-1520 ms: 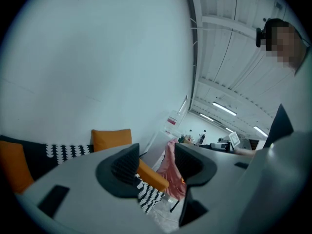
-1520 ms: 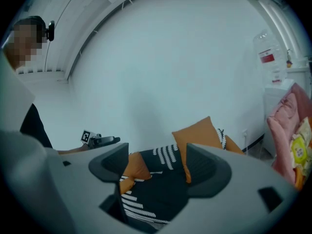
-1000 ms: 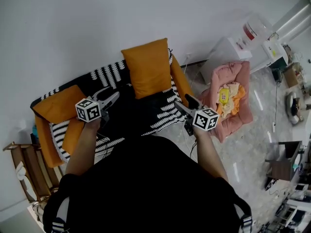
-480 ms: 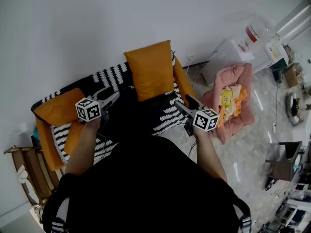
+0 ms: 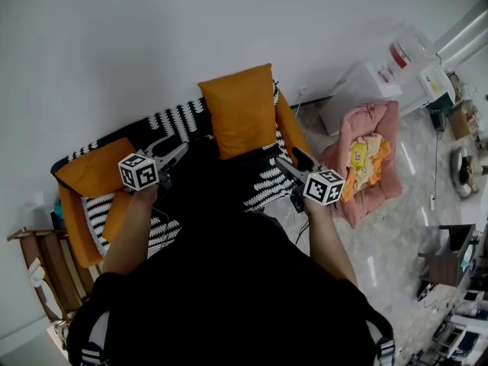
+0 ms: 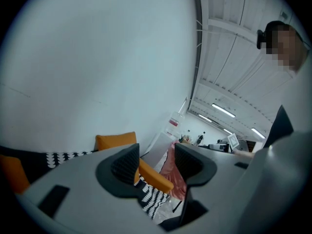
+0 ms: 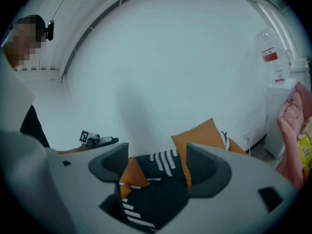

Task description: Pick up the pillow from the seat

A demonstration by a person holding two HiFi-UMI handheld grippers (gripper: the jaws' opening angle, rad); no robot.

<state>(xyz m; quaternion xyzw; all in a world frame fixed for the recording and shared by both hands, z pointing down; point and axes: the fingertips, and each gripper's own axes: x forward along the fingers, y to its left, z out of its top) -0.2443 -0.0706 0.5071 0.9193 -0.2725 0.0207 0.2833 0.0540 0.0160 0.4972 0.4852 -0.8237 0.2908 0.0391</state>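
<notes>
We hold both pairs of tongs over a small sofa (image 5: 263, 178) draped in a black-and-white patterned throw (image 5: 179, 117). Neither has hold of anything.

The left gripper (image 5: 177, 148) has its jaws partly open, with a narrow gap between the ribbed pads and only air in it. The right gripper (image 5: 288, 160) is spread wider and is likewise empty; through its gap we see the dark seat.

The orange pillow (image 5: 245, 109) stands upright at the back of the seat, leaning on the white wall (image 5: 229, 29) at the sofa's right end, just beside the orange armrest (image 5: 288, 126). From the head view it is at about one o'clock of the left gripper and eleven o'clock of the right, apart from both.

A second orange pillow (image 5: 93, 166) lies at nine o'clock of the left gripper, on the sofa's far left end.

At three o'clock of the sofa a pink padded bed (image 5: 372, 162) sits on the pale floor (image 5: 396, 227), holding yellow and orange soft items. A water dispenser (image 5: 396, 56) stands at two o'clock, against the wall.
</notes>
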